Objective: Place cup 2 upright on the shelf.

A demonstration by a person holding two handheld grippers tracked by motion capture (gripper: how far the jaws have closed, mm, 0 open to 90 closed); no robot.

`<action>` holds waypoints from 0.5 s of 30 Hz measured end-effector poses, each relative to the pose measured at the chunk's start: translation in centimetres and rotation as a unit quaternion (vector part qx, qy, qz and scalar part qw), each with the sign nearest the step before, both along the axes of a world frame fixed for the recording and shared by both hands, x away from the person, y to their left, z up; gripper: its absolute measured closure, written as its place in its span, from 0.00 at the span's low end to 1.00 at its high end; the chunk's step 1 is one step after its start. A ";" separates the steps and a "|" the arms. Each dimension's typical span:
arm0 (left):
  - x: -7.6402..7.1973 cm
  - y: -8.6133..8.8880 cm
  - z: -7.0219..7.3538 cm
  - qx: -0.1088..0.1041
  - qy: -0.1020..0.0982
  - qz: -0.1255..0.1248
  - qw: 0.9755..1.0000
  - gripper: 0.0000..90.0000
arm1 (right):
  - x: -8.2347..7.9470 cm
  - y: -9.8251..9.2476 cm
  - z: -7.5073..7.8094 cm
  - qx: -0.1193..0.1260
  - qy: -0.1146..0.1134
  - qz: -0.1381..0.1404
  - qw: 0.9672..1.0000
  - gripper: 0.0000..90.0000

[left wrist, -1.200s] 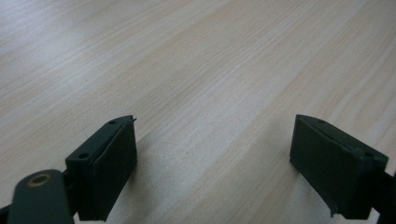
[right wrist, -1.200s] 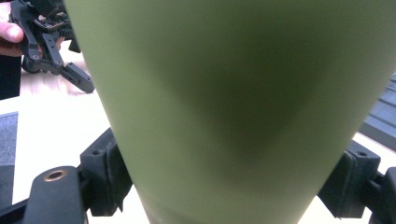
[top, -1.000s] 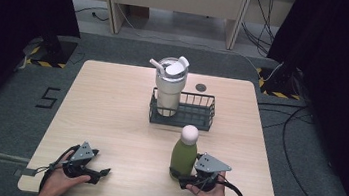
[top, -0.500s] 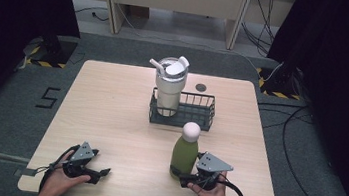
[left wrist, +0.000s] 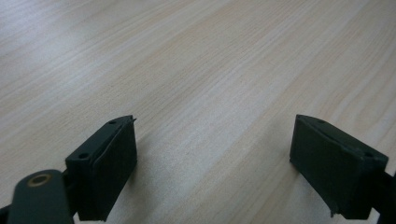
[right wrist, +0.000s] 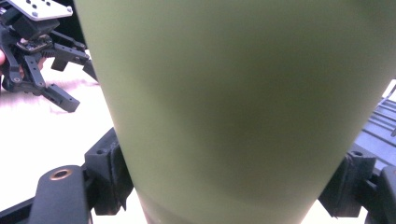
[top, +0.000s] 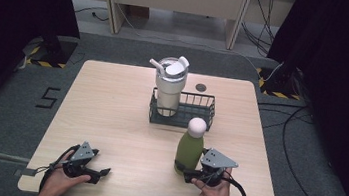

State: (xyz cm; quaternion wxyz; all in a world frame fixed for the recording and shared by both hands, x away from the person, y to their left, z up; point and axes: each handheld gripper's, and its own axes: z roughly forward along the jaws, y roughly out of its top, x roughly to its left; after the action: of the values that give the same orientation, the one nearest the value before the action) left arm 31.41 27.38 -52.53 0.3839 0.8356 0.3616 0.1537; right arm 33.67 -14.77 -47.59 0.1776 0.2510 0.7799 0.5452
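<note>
Green bottle (top: 190, 148) upright, cap skyward

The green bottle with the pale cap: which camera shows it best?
The high view: the green bottle stands whole beside the wire basket, gripped by the right gripper. The right gripper view gives a blurred close-up of its side.

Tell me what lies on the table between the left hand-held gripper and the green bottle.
Nothing: in the high view, bare wood runs from the left hand-held gripper to the green bottle, which the right hand-held gripper clamps.
</note>
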 end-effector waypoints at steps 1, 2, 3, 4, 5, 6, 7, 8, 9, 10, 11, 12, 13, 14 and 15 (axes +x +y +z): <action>0.0 0.0 0.0 0.000 0.000 0.000 1.000 0.16 | 0.1 0.0 0.1 -0.001 -0.003 0.000 1.000 0.23; 0.0 0.0 0.0 0.000 0.000 0.000 1.000 0.16 | 0.1 0.0 0.3 -0.002 -0.003 0.000 1.000 0.23; 0.0 0.0 0.0 0.000 0.000 0.000 1.000 0.16 | 0.1 0.0 0.3 -0.002 -0.003 0.000 1.000 0.23; 0.0 0.0 0.0 0.001 0.000 0.000 1.000 0.16 | 0.3 0.0 0.5 -0.003 -0.003 -0.002 1.000 0.23; 0.0 0.0 0.0 0.001 0.000 0.000 1.000 0.16 | 0.4 0.0 0.7 -0.003 -0.005 -0.002 1.000 0.23; 0.0 0.0 0.0 0.001 0.000 -0.001 1.000 0.16 | 0.5 0.0 0.8 -0.003 -0.006 -0.002 1.000 0.23; 0.0 0.0 0.0 0.001 0.000 -0.001 1.000 0.16 | 0.5 0.0 0.9 -0.005 -0.005 -0.003 1.000 0.23; 0.0 0.0 0.0 0.001 0.000 -0.001 1.000 0.16 | 0.7 0.0 1.0 -0.007 -0.009 -0.003 1.000 0.23; 0.0 0.0 0.0 0.001 0.000 0.000 1.000 0.16 | 0.7 0.0 1.0 -0.007 -0.009 -0.003 1.000 0.23; 0.0 0.0 0.0 0.000 0.000 0.000 1.000 0.16 | 0.9 0.0 1.2 -0.004 -0.006 -0.005 1.000 0.23; 0.0 0.0 0.0 0.001 0.000 -0.001 1.000 0.16 | 1.0 0.0 1.3 -0.003 -0.006 -0.005 1.000 0.23; 0.0 0.0 0.0 0.001 0.000 0.000 1.000 0.16 | 1.1 0.0 1.4 -0.003 -0.007 -0.005 1.000 0.23; 0.0 0.0 0.0 0.000 0.000 0.000 1.000 0.16 | 1.1 0.0 1.5 -0.003 -0.006 -0.006 1.000 0.23; 0.0 0.0 0.0 0.001 0.000 -0.001 1.000 0.16 | 1.2 0.0 1.6 -0.004 -0.008 -0.007 1.000 0.23; 0.0 0.0 0.0 0.001 0.000 -0.001 1.000 0.16 | 1.3 0.0 1.7 -0.002 -0.006 -0.008 1.000 0.23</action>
State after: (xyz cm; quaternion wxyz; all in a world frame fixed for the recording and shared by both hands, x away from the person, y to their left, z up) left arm 31.42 27.39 -52.52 0.3834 0.8361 0.3611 0.1537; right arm 34.97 -14.75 -45.94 0.1867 0.2535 0.7778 0.5441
